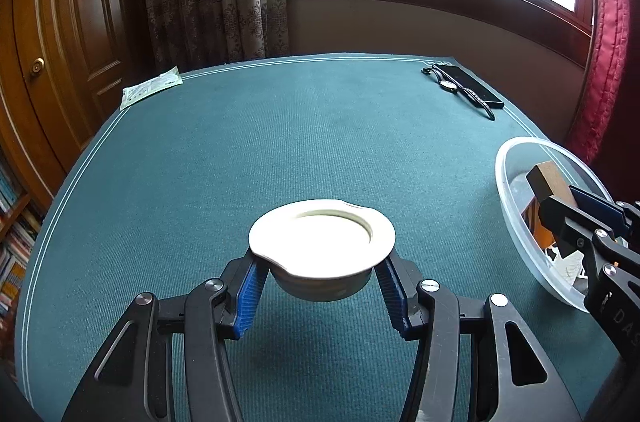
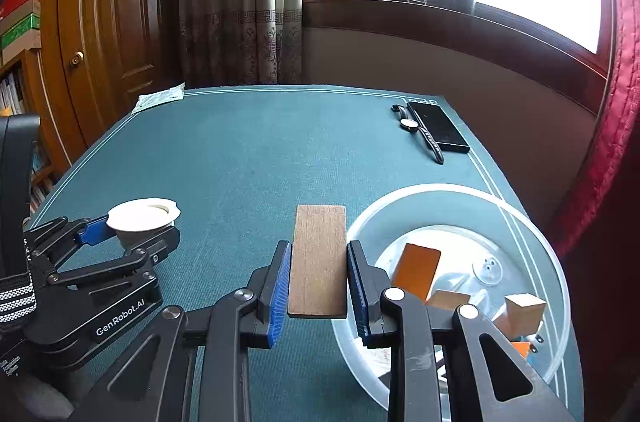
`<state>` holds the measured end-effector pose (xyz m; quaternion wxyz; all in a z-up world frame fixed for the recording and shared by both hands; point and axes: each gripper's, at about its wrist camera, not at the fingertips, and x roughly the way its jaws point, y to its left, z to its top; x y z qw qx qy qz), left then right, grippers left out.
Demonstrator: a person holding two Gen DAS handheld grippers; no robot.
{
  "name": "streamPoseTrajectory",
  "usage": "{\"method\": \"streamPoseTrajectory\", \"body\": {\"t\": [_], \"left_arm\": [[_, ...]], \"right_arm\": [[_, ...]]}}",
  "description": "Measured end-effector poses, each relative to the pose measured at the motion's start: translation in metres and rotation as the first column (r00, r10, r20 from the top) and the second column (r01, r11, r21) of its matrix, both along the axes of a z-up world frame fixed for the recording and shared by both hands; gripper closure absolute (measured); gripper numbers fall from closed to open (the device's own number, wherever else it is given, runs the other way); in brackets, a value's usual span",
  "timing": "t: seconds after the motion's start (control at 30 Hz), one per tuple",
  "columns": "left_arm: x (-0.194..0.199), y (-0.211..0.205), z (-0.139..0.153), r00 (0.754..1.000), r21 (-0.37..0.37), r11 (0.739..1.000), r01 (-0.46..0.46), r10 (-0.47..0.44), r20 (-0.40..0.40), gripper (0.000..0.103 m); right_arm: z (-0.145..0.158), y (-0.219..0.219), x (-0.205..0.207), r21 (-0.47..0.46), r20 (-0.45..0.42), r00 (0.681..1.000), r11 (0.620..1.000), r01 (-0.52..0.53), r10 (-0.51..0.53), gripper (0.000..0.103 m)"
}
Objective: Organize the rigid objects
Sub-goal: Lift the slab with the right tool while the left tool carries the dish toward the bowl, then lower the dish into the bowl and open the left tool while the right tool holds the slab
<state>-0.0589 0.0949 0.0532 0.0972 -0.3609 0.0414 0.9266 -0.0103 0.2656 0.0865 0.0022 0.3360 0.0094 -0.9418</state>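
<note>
White and flanged, a small ceramic cup (image 1: pixel 322 250) sits clamped between the blue pads (image 1: pixel 249 296) of the left hand-held gripper (image 1: pixel 320 286), which grips its body under the wide rim and holds it above the green table (image 1: pixel 280 142). The left hand-held gripper points forward and downward over the table's near middle.

The right hand-held gripper (image 2: pixel 318 270) is clenched on a flat wooden block (image 2: pixel 319 260), its pads pressing the block's long edges so that the block juts out ahead of the fingertips. It hangs just left of a clear plastic bowl (image 2: pixel 556 262), angled downward. Inside the bowl lie an orange block (image 2: pixel 416 272) and light wooden cubes (image 2: pixel 524 314). Near the table's far right corner rest a wristwatch (image 2: pixel 409 124) and a black case (image 2: pixel 438 130), touching each other.
</note>
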Motion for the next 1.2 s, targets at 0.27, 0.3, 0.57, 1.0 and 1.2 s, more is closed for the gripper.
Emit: {"method": "streamPoseTrajectory", "body": {"t": [0.27,0.3,0.57,1.0,1.2], "left_arm": [[0.005,0.026,0.002,0.999,-0.02,0.999,0.049,-0.049,0.001,0.05],[0.006,0.029,0.002,0.998,-0.023,0.998,0.056,-0.056,0.0,0.05],[0.014,0.06,0.006,0.993,-0.048,0.992,0.115,-0.116,-0.007,0.05],[0.017,0.112,0.013,0.976,-0.05,0.975,0.218,-0.219,0.003,0.05],[0.015,0.133,0.014,0.963,-0.03,0.962,0.271,-0.271,0.013,0.05]], "right_arm": [[-0.005,0.049,0.006,-0.025,0.02,0.995,0.995,0.1,-0.099,0.074],[-0.006,0.055,0.007,-0.024,0.02,0.994,0.993,0.112,-0.112,0.074],[-0.011,0.088,0.012,-0.009,0.027,0.981,0.981,0.195,-0.195,0.074],[-0.016,0.109,0.014,-0.016,0.037,0.974,0.975,0.223,-0.222,0.074],[-0.015,0.114,0.014,-0.026,0.035,0.97,0.97,0.242,-0.241,0.074]]}}
